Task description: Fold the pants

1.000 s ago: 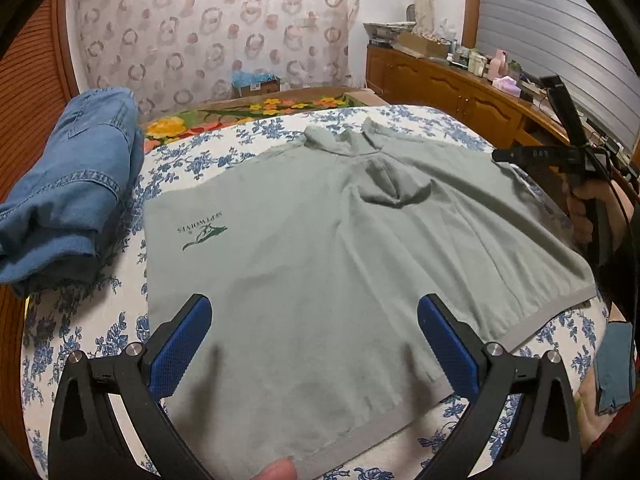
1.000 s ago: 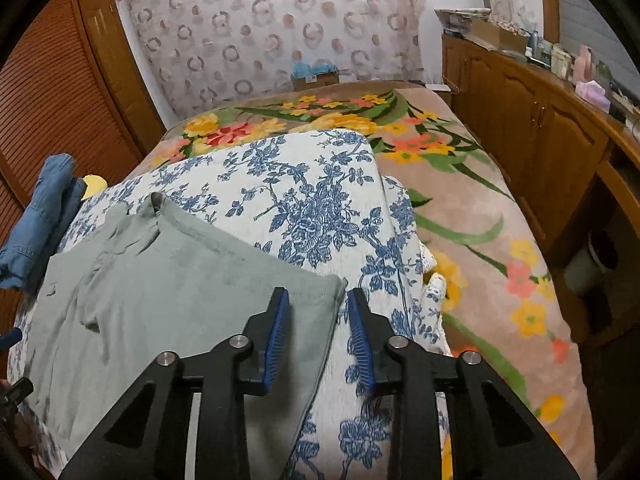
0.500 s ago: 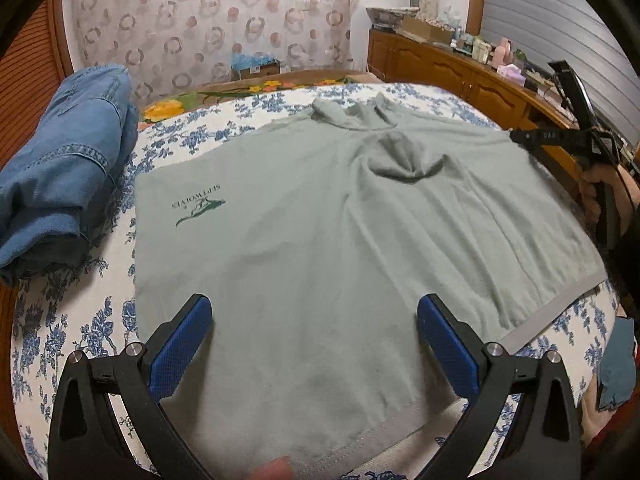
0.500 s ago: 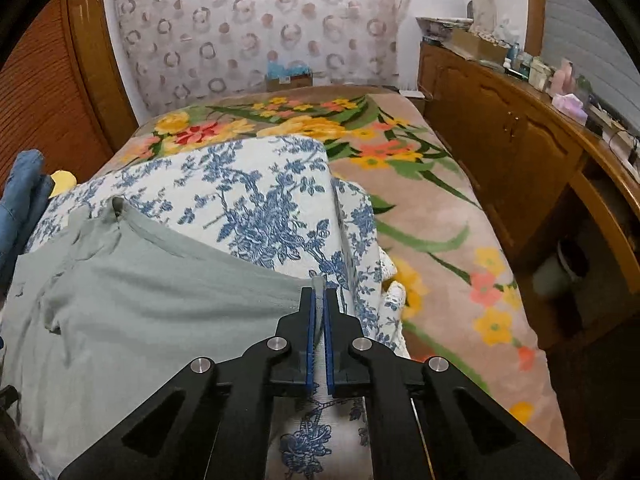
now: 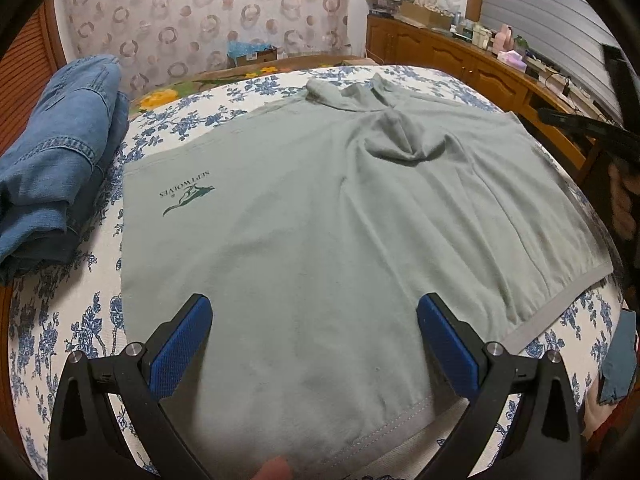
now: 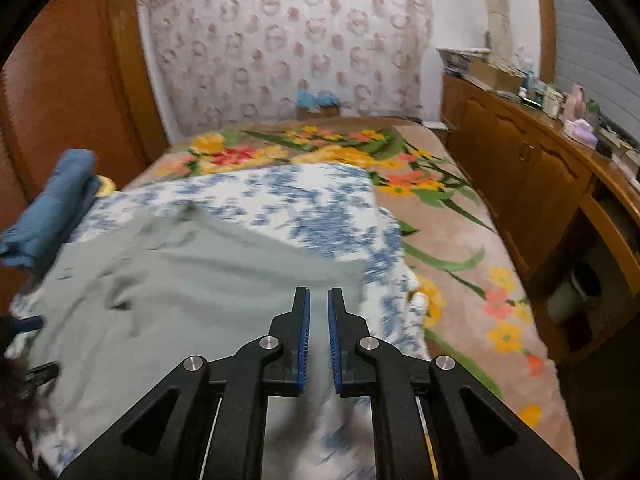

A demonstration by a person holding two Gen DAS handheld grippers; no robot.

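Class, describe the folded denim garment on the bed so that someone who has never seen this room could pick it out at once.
Start at the bed with its blue-flowered white cover. A grey-green garment lies spread flat across its middle; look to that garment's left, toward the brown wooden wall. There sits the blue denim bundle, the only thing on the bed that is folded into a thick stack, with visible seams.

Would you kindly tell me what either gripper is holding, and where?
Nothing is held: the left gripper stands wide open over the grey-green cotton garment, and the right gripper, jaws opening, has nothing between its pads.
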